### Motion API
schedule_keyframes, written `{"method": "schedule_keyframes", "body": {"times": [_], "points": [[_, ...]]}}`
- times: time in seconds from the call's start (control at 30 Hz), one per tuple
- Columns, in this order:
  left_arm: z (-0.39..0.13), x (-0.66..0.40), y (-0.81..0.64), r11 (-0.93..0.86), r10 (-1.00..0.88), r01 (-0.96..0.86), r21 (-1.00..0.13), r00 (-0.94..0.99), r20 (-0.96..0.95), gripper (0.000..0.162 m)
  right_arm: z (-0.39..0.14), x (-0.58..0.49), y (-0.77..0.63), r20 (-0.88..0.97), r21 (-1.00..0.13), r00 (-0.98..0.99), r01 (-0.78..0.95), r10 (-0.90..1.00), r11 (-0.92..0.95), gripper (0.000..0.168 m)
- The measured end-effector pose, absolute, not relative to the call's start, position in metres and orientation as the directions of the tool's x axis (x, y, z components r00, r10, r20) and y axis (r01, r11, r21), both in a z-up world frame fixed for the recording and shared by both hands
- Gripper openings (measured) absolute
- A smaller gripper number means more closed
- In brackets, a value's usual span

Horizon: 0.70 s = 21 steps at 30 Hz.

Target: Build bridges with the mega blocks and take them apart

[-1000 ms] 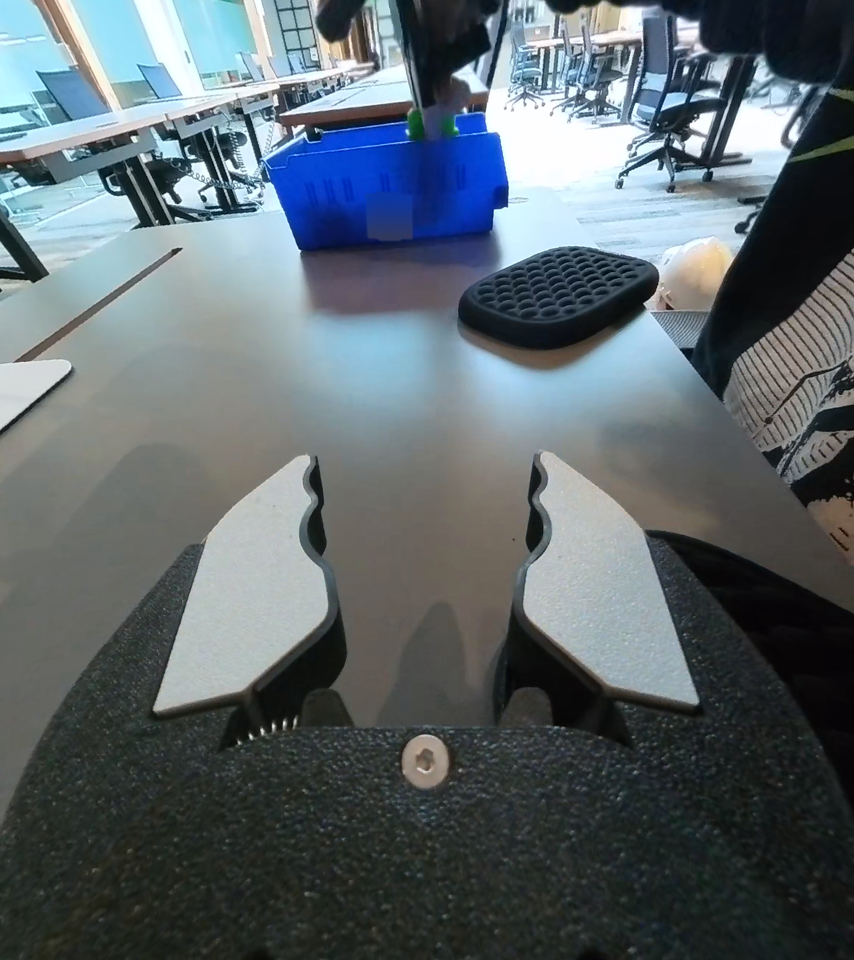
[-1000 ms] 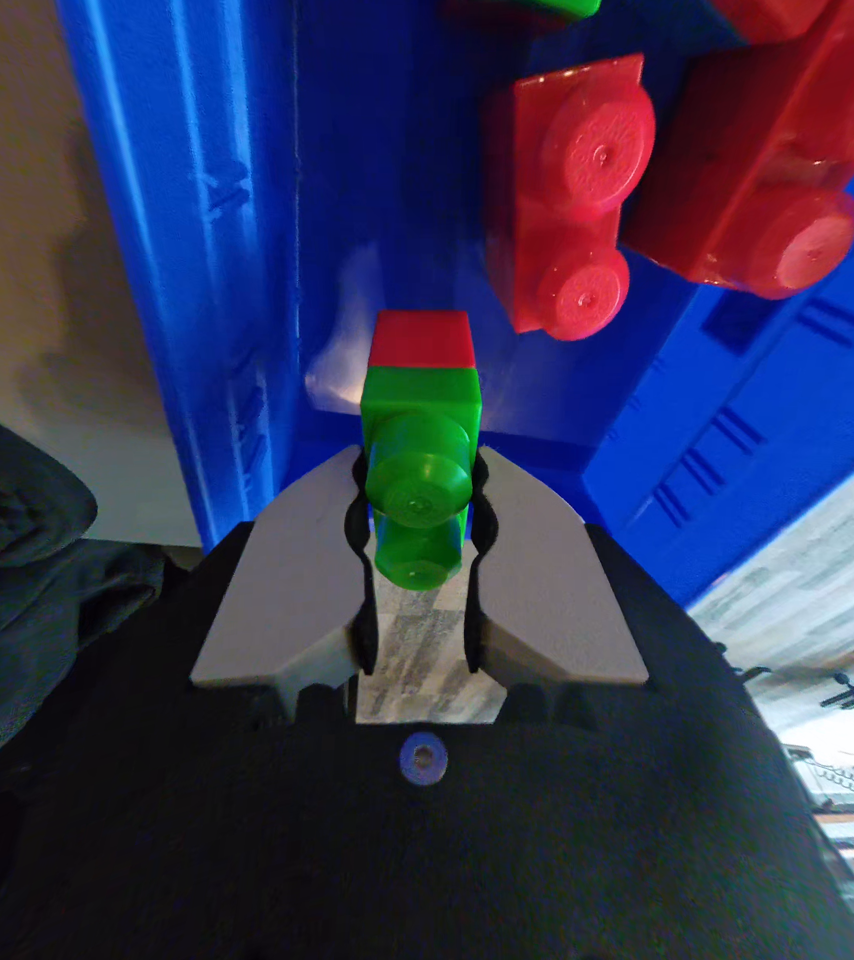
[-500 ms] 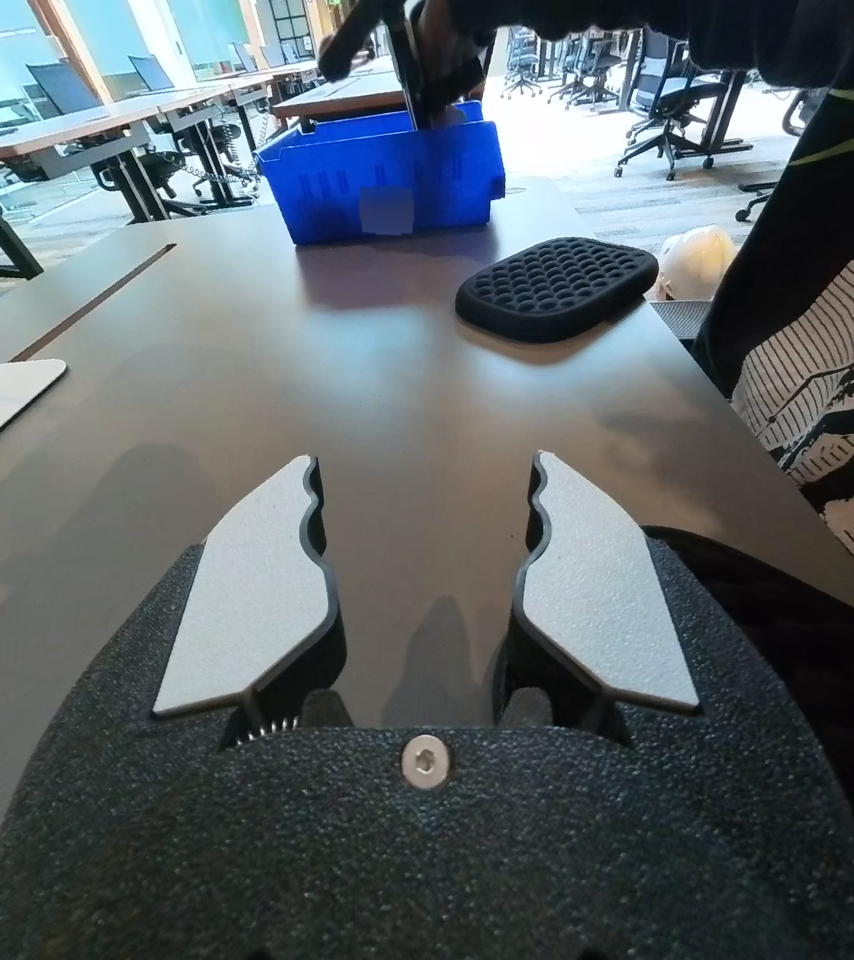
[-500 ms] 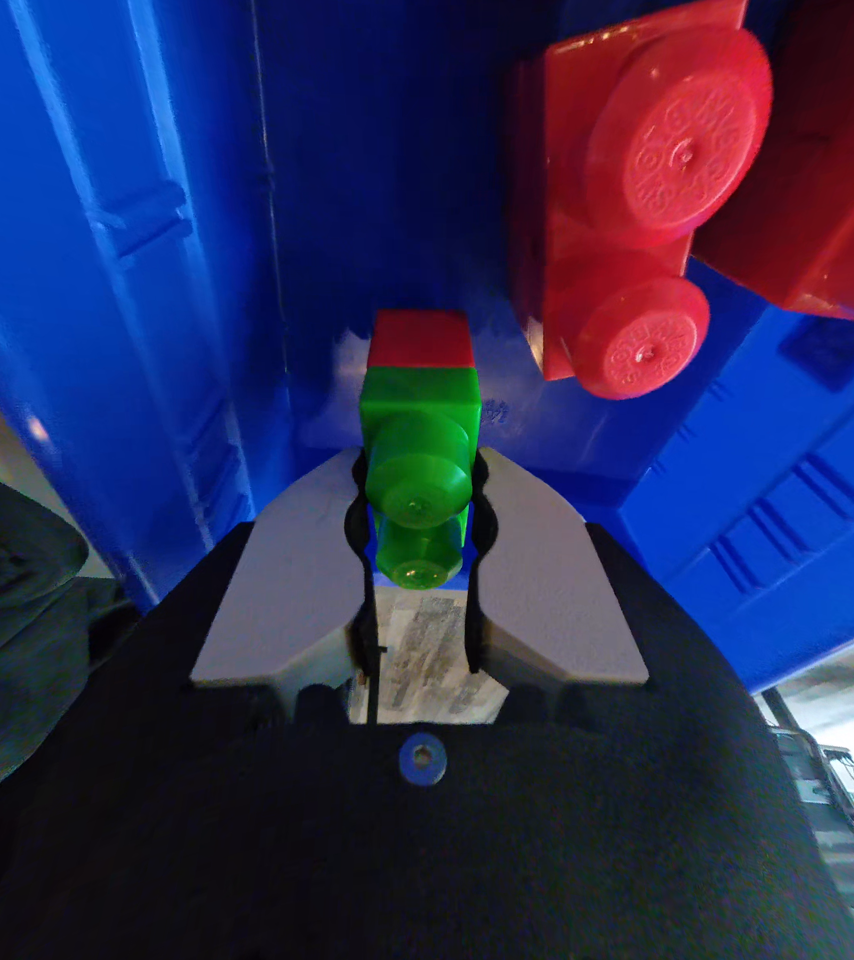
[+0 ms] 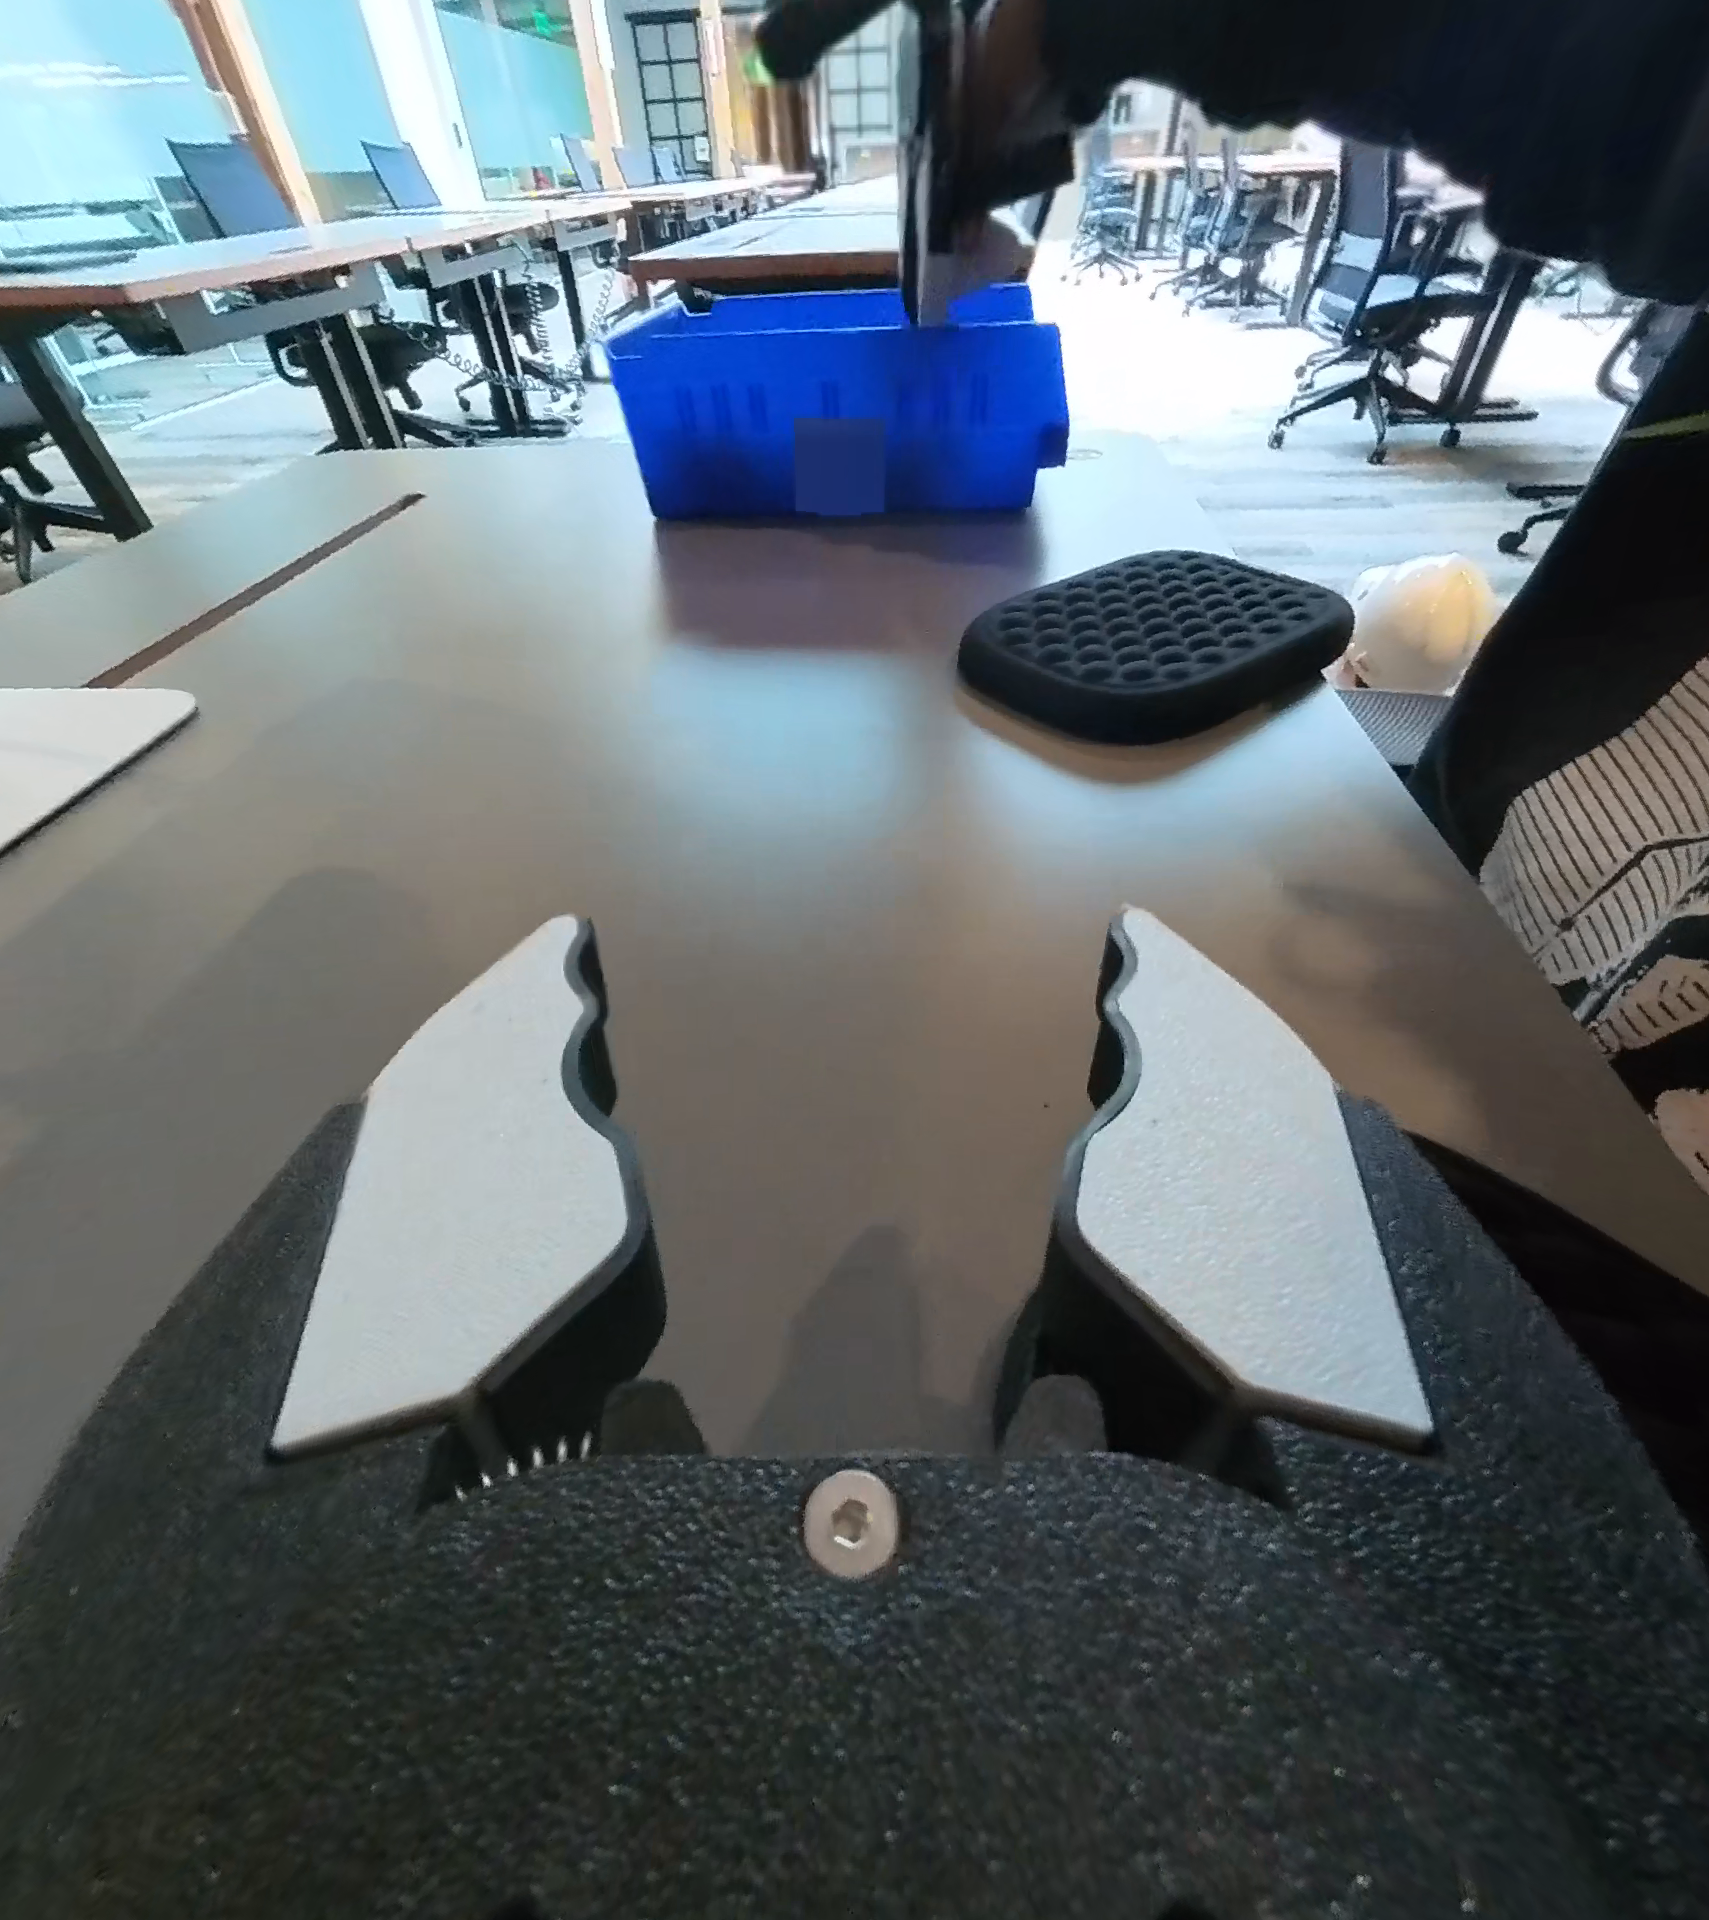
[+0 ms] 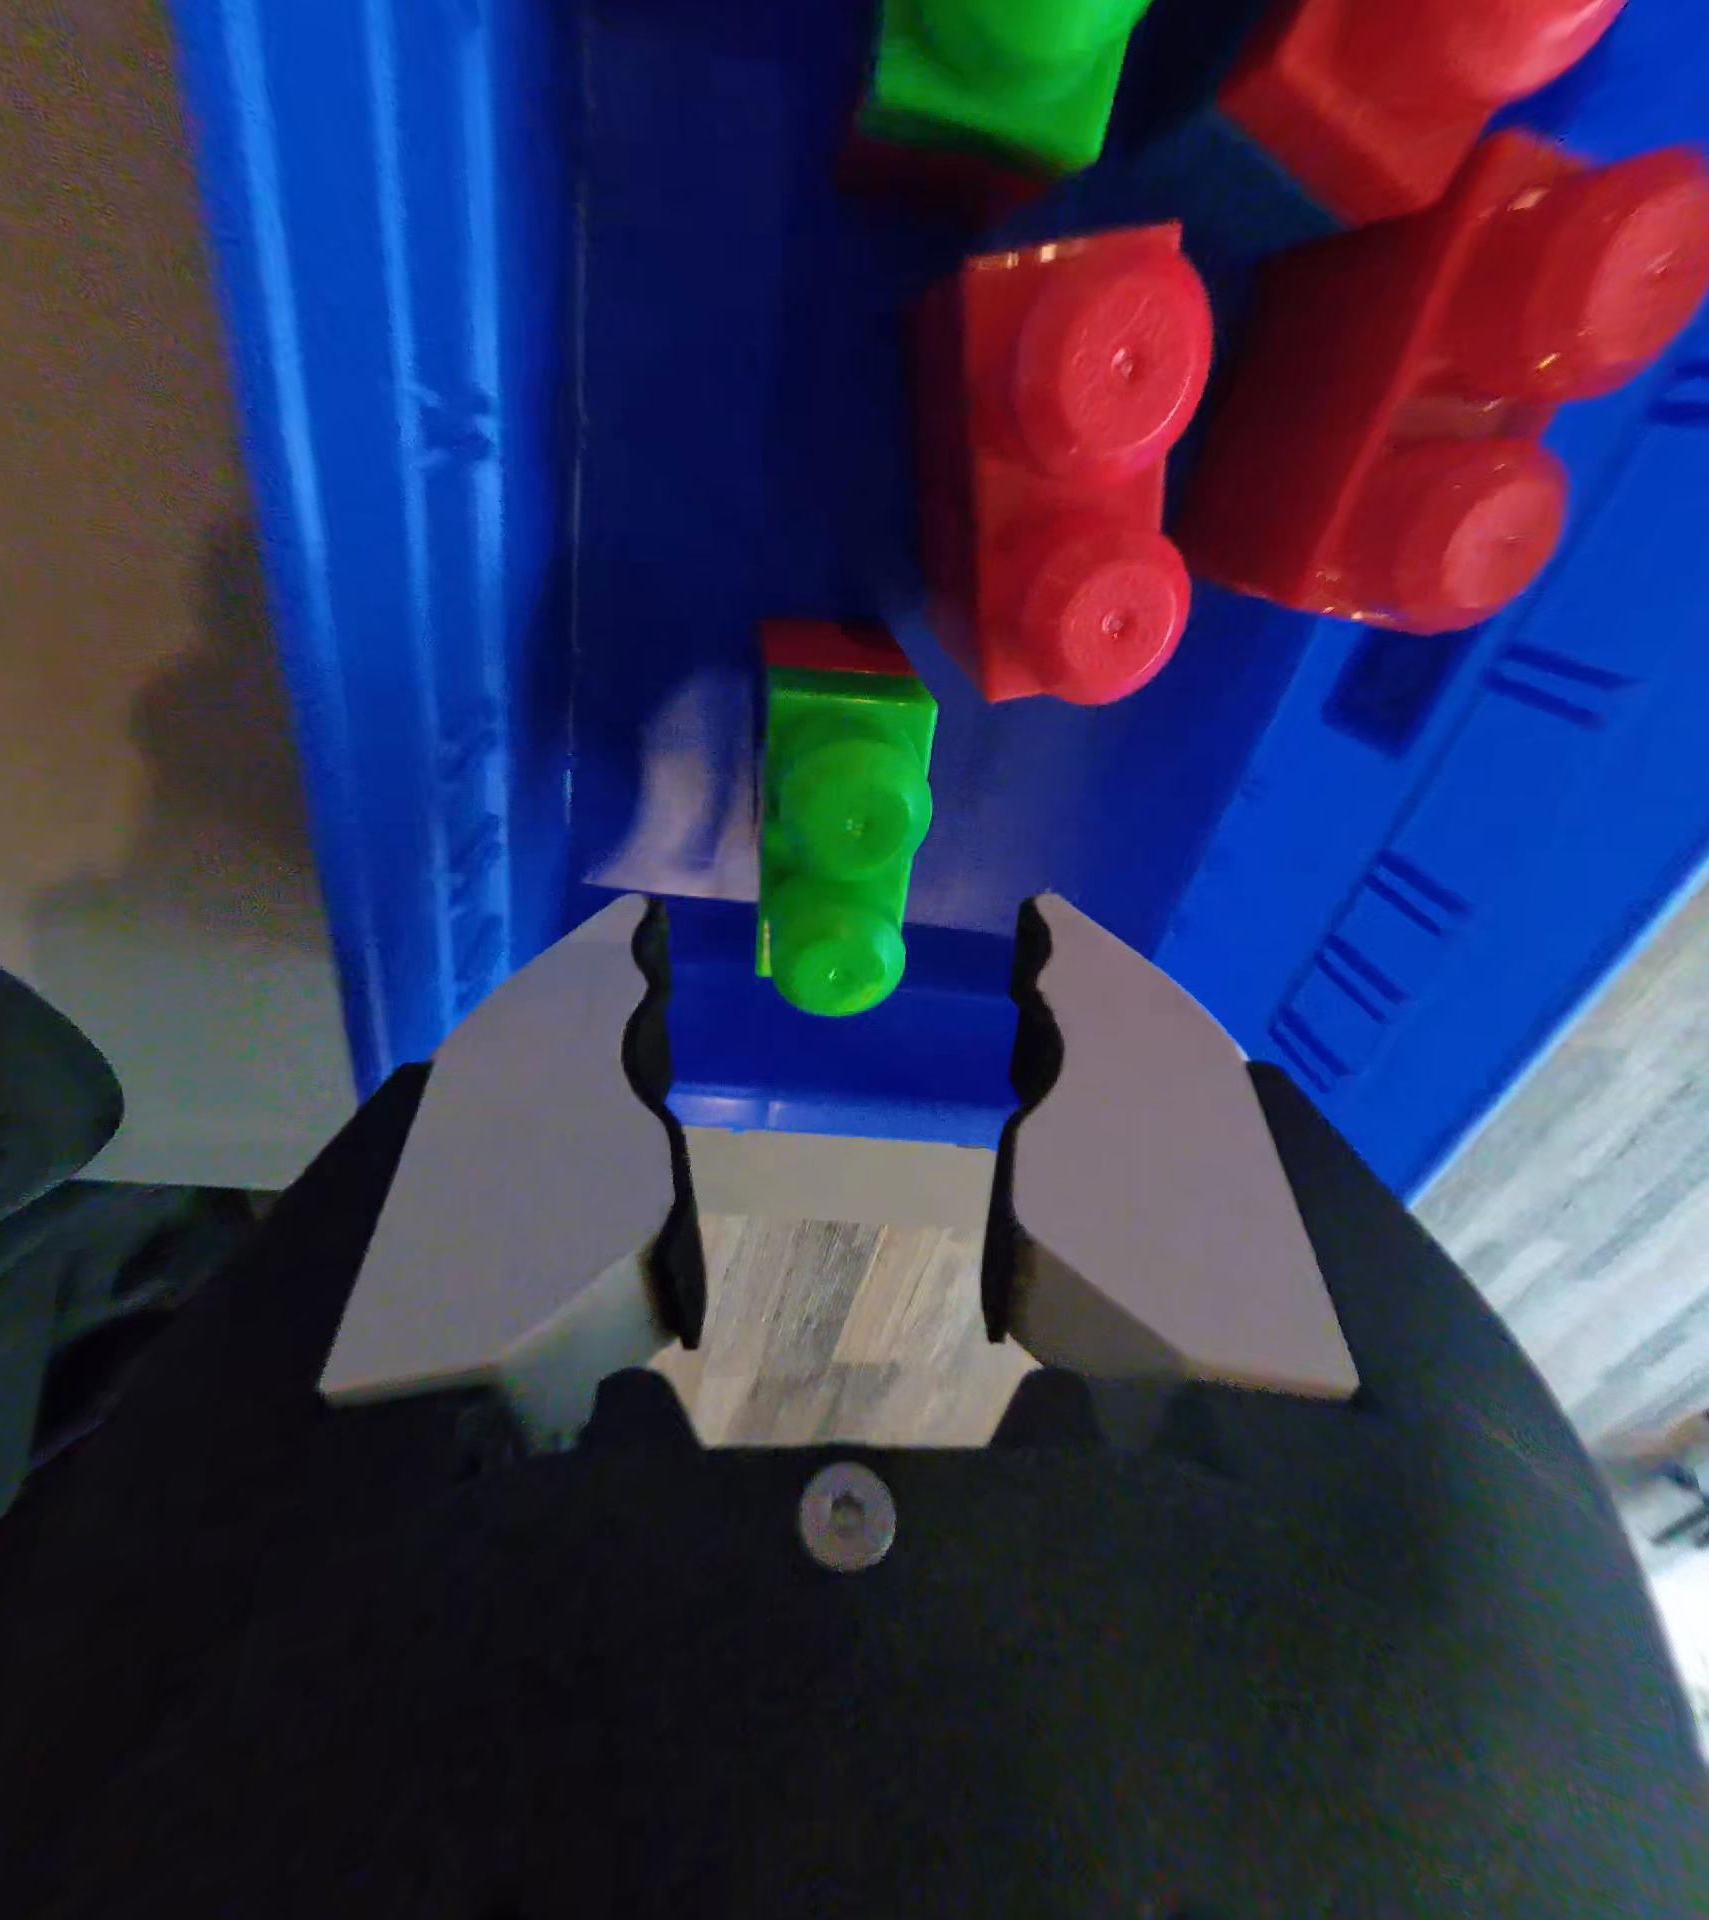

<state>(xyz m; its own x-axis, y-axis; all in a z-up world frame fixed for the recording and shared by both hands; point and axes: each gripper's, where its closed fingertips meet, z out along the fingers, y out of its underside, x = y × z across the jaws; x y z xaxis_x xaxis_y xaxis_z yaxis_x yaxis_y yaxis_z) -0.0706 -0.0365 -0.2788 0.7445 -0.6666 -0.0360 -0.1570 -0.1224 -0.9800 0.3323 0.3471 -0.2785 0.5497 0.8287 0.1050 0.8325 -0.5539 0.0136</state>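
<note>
In the right wrist view my right gripper [image 6: 837, 935] is open over the inside of the blue bin [image 6: 393, 436]. A green block stacked on a red one [image 6: 845, 821] lies free on the bin floor just ahead of the fingertips, with a gap to each pad. Two red blocks [image 6: 1068, 457] [image 6: 1432, 405] and another green block [image 6: 995, 73] lie deeper in the bin. In the left wrist view my left gripper [image 5: 850, 935] is open and empty, low over the dark table [image 5: 725, 831]. The right gripper [image 5: 943, 239] shows far off, above the blue bin [image 5: 839, 416].
A black honeycomb pad [image 5: 1156, 644] lies on the table to the right of the bin. A white mat [image 5: 19, 769] sits at the left edge. A person in a black patterned shirt [image 5: 1660, 810] stands at the right. Office desks and chairs fill the background.
My right gripper opened and let go of the green-and-red stack, which now lies in the bin, and it has drawn back a little. My left gripper opened a bit wider.
</note>
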Motion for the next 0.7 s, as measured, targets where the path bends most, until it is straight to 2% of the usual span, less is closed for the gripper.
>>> {"method": "schedule_keyframes", "body": {"times": [0.13,0.2,0.3,0.5,0.7], "points": [[-0.274,-0.074,-0.036,-0.114,-0.657,-0.107,-0.988,0.754,-0.005,0.101,-0.248,0.313,0.348,0.151,-0.167,0.49,0.869,0.859,-0.466,0.074],[-0.269,-0.075,-0.039,-0.089,-0.664,-0.081,-0.993,0.748,-0.002,0.096,-0.229,0.298,0.351,0.2,-0.311,0.449,0.872,0.871,-0.378,0.086],[-0.267,-0.078,-0.038,-0.083,-0.652,-0.066,-0.994,0.758,0.004,0.096,-0.205,0.287,0.35,0.242,-0.447,0.465,0.833,0.852,-0.327,0.088],[-0.269,-0.076,-0.037,-0.081,-0.651,-0.087,-0.993,0.759,-0.013,0.095,-0.187,0.276,0.33,0.295,-0.471,0.405,0.85,0.865,-0.237,0.085],[-0.266,-0.077,-0.037,-0.051,-0.644,-0.083,-0.995,0.765,-0.031,0.089,-0.162,0.223,0.28,0.317,-0.565,0.289,0.823,0.903,-0.064,0.079]]}}
